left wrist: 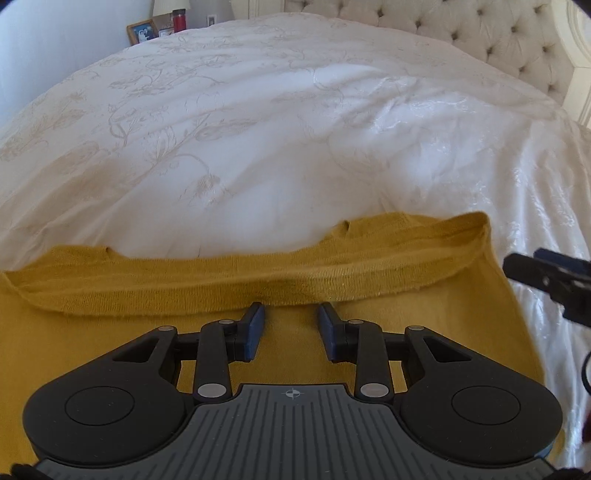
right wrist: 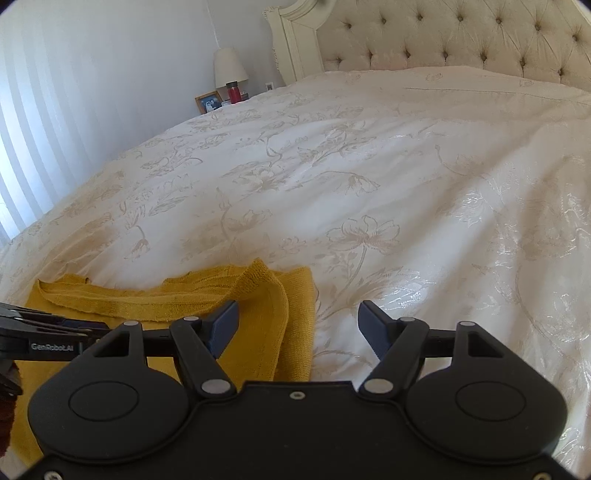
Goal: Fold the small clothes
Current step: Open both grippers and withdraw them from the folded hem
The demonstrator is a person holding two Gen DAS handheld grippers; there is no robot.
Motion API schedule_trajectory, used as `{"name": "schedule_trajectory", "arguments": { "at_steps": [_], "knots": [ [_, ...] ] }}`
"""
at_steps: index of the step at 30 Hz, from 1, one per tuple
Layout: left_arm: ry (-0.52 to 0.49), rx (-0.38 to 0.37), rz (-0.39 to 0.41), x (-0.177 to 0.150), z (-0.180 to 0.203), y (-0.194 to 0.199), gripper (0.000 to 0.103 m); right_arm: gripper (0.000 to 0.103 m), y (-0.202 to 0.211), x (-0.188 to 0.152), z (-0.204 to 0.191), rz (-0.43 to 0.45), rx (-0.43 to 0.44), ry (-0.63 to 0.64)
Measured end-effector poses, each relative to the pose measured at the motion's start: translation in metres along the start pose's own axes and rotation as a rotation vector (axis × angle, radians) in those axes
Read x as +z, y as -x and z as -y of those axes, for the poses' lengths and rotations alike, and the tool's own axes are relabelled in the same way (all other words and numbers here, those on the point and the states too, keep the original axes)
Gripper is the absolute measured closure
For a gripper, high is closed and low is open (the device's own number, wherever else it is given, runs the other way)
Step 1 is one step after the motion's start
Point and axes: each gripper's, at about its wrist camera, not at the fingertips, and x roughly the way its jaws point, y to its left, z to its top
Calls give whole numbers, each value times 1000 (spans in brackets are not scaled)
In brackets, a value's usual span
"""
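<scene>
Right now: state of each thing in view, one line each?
yellow garment: lying on the bedspread, ribbed band turned back over it, right edge doubled over
left gripper: open, over the garment, nothing between the fingers
right gripper: open wide, at the garment's right edge, holding nothing
bedspread: spread out, lightly wrinkled
lamp: unlit as far as I can tell

Garment (left wrist: pixel 258 288) lies on bedspread (left wrist: pixel 258 129), headboard (left wrist: pixel 480 33) behind.
</scene>
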Motion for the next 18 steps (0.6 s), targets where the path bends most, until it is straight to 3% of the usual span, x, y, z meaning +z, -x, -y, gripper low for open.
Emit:
{"name": "schedule_trajectory", "arguments": {
  "at_steps": [4, 9, 12, 18],
  "knots": [
    [75, -5, 35, 35, -1, -14, 72, 29, 0, 0, 4, 2, 0, -20],
    [147, -38, 84, 56, -8, 4, 72, 29, -2, -2, 7, -10, 5, -33],
    [99, -51, 73, 41, -5, 21, 71, 28, -3, -1, 7, -27, 25, -33],
    [10, -49, -46, -31, -6, 36, 71, 25, -20, -9, 1, -171, 57, 18]
  ]
}}
